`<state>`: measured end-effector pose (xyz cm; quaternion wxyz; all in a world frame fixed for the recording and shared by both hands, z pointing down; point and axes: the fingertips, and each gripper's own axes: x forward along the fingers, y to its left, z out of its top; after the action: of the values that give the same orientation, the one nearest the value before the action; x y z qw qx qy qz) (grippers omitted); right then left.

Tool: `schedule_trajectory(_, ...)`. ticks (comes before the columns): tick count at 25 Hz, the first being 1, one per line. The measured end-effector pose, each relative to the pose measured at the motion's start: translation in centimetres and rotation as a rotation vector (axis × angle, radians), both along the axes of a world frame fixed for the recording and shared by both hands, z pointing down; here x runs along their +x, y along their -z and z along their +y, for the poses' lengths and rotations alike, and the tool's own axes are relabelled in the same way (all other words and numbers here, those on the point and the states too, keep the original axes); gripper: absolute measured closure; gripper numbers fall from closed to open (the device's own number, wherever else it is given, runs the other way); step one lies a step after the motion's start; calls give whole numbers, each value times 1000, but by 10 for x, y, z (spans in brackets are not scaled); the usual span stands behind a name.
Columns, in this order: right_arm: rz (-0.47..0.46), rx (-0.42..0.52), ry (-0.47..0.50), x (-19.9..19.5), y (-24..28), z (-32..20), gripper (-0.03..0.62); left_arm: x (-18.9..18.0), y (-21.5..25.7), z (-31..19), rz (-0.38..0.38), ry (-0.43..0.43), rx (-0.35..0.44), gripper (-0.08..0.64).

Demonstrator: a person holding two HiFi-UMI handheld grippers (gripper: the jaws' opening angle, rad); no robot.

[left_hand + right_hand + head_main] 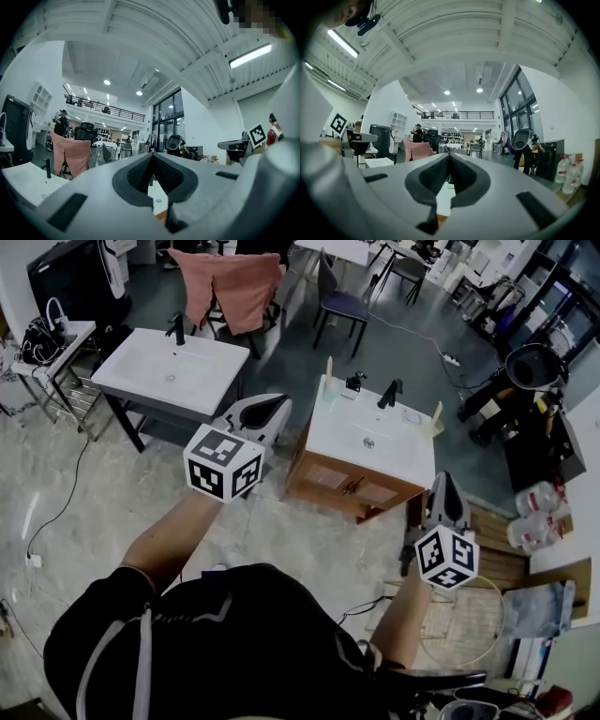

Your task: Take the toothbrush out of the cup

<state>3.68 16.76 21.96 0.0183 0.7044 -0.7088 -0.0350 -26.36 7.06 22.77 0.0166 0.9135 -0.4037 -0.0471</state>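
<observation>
A wooden vanity (342, 486) with a white sink top (375, 432) and a black faucet (389, 393) stands ahead on the floor. A small dark object (353, 383) sits at its back left corner; I cannot tell whether it is the cup, and no toothbrush can be made out. My left gripper (278, 405) is held level to the left of the vanity, shut and empty, its pads (140, 173) pressed together. My right gripper (444, 482) hovers off the vanity's right front corner, also shut with nothing between its pads (461, 176).
A second white sink (173, 367) on a dark frame stands to the left. Behind it a pink cloth (230, 287) hangs over a chair, with a blue chair (342, 304) further right. Water bottles (539, 512) and boxes line the right side. Cables run across the floor.
</observation>
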Motion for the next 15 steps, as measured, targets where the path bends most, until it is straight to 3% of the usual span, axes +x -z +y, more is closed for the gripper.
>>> schedule_trajectory(15, 8, 24, 38, 57, -9, 13, 588, 81, -27, 11, -68, -17, -14, 557)
